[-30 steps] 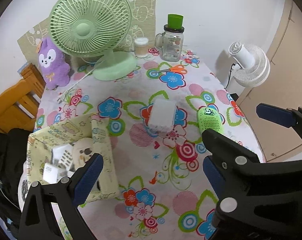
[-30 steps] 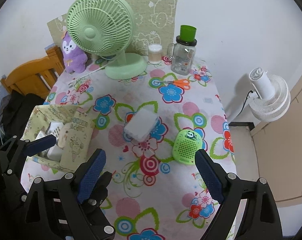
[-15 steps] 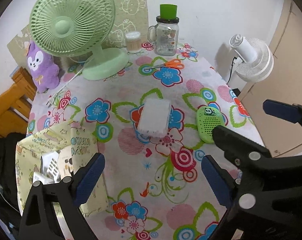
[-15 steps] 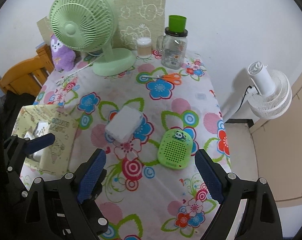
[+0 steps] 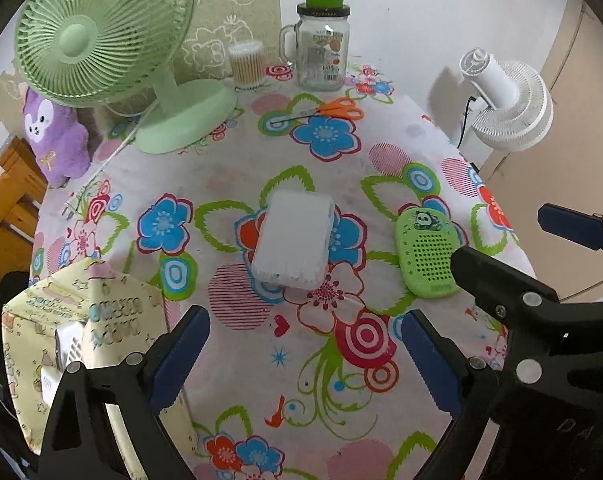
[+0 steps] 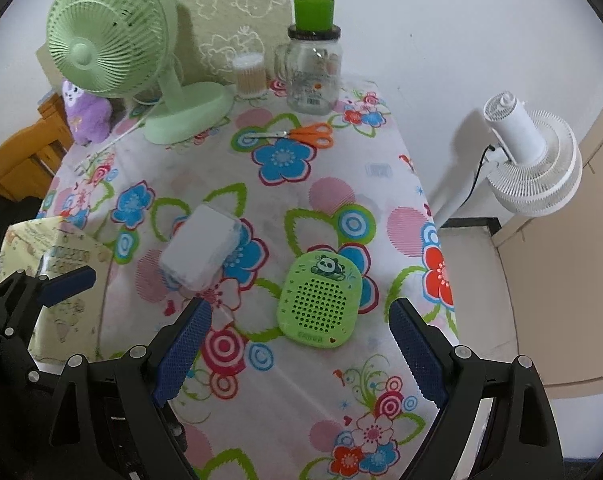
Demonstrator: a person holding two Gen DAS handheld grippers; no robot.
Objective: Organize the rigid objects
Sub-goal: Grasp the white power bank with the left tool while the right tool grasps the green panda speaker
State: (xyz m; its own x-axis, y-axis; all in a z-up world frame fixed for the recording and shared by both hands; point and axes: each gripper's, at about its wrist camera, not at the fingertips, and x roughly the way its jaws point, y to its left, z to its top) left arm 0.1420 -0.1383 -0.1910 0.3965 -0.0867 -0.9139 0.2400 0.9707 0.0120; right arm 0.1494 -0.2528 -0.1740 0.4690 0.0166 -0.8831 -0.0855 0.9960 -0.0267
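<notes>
Tabletop speaker (image 6: 320, 297) between right gripper (image 6: 297, 348) fingers

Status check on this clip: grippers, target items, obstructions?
Left hand-held gripper open, empty. Right hand-held gripper open, empty, over green panda speaker. White box flat on tablecloth, untouched. Nothing blocking either.

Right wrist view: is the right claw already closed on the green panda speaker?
No, the right claw is open and holds nothing, with the flat green panda speaker lying on the flowered tablecloth between its blue pads.
</notes>
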